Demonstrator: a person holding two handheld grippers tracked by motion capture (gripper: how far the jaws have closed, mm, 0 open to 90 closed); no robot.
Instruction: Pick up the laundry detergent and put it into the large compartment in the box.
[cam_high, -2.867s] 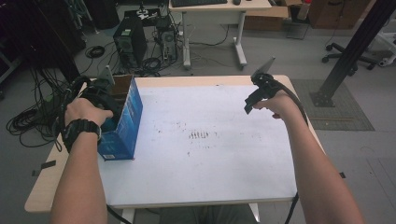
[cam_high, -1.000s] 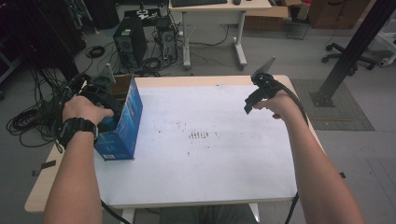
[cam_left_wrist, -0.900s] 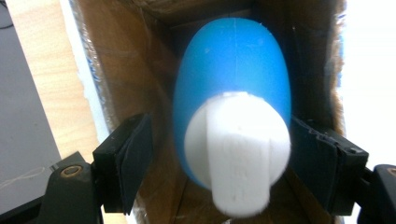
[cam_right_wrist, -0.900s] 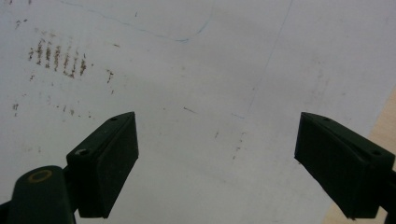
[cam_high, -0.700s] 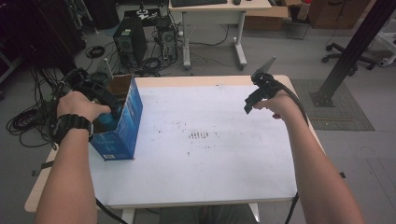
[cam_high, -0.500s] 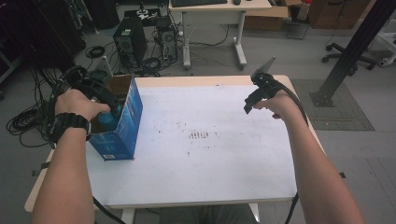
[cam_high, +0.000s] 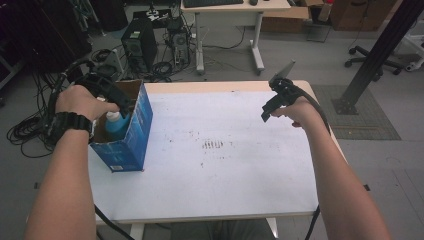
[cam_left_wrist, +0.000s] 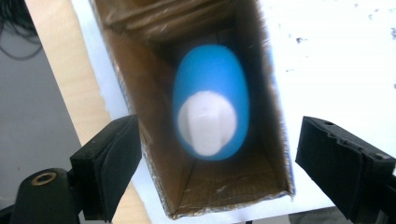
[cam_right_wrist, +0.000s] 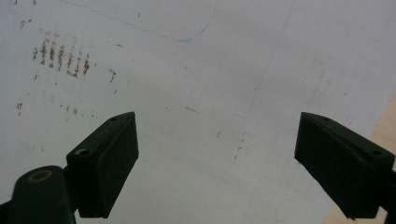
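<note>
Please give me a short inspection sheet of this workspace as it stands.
Surface: white tabletop, rusty specks mid-table.
Job's things: blue bottle with white cap upright inside open blue cardboard box.
Clutter: nothing seen.
Grippers: left tongs above the box, jaws just opened, clear of the bottle; right tongs open, nothing between them, over bare tabletop.
Cables: black cable along the right forearm; coiled cables on the floor.
Surroundings: computer towers, desk, office chair.
</note>
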